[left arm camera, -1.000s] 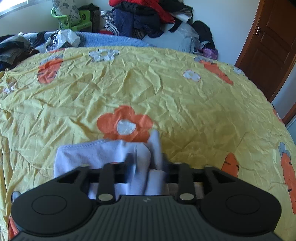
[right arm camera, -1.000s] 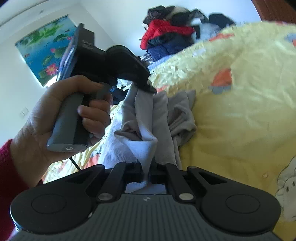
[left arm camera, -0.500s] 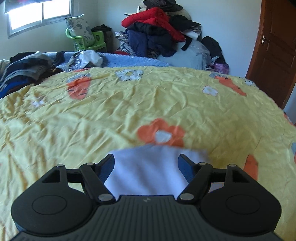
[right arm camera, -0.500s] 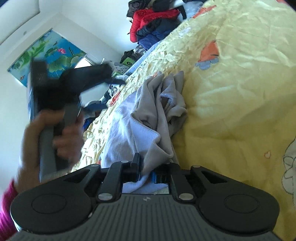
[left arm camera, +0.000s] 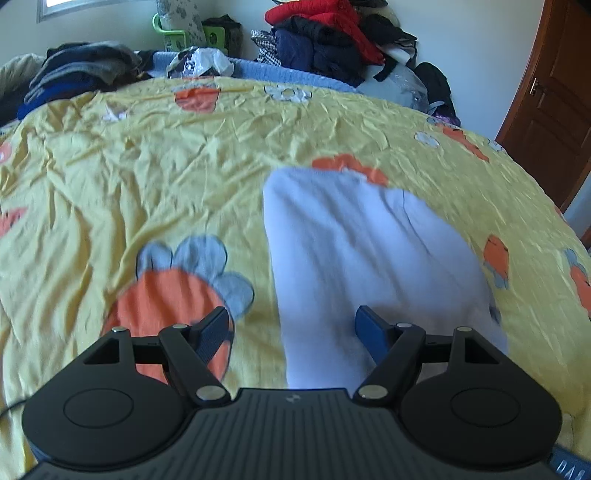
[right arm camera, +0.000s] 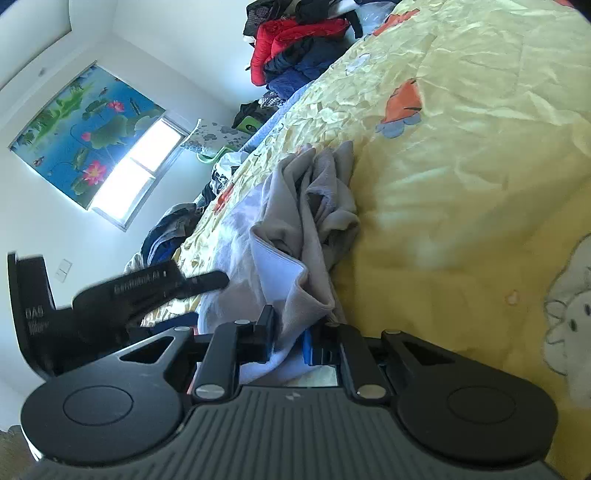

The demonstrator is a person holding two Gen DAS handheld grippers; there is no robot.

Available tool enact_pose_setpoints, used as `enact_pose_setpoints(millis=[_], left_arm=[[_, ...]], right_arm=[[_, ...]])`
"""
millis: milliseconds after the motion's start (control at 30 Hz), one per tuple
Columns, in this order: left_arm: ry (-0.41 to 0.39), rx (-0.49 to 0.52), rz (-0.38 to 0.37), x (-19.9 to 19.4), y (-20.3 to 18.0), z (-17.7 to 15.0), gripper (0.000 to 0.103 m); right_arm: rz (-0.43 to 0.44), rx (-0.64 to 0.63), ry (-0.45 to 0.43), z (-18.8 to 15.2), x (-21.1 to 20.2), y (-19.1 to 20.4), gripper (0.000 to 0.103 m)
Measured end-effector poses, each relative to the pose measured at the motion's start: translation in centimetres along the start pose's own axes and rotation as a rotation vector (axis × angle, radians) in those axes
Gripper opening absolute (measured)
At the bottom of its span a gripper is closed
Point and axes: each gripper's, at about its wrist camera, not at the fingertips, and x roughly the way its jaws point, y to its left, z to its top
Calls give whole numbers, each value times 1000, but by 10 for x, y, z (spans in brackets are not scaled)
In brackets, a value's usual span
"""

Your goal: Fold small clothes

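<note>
Cloth lies between the fingers of the right gripper [right arm camera: 290, 341], which stand a little apart: a bunched fold of the pale grey garment [right arm camera: 295, 236] runs in between them, though whether the pads [right arm camera: 266, 332] still pinch it cannot be told. The left gripper [left arm camera: 291, 330] stands wide with nothing in it, one finger over the garment's near end, the other over the yellow bedspread [left arm camera: 147, 177] beside it. The garment rests on that bedspread, smooth and flat on the left gripper's side, crumpled into a heap beyond the right gripper. It looks light, soft and limp, likely to sag and crease rather than keep a shape, and not fragile. A hem or corner seems the best hold, one for each gripper, so it spreads flat. Farther off, past the bedspread's far edge, sits a pile of clothes [left arm camera: 332, 33].
</note>
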Motion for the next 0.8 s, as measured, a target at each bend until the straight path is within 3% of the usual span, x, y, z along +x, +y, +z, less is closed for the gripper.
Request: enact_pose_setpoints(millis=[167,200,267,300,433,600,700,800], left_arm=[[-8,-3,-14,-6,2,-8,79],[-5,-8,-23,-6,3,-9,79],[-1,-17,-29,-6,6,-11,79],[-1,-21,-32,-6,7,-11,79],[-2,-27,-39,-5,9,-14,80],[1,-34,-61,-3,12,-14,82],[19,-89,-127,6,24,-12,86],[-19,-171,-214,11,39,-12,95]], right_arm=[[-12,-9,-1,0,-14,-3,26],[-15,-16,-6,1,-17,-3,32],[-40,-51,-30,4,-26,0,67],[-62,-72,-48,6,-29,2,71],[-86,-150,-73,19,-36,7,71],[-56,-125,18,39,-11,-2,74],[-8,-123,56,47,2,-3,80],[22,-141,95,54,17,2,83]])
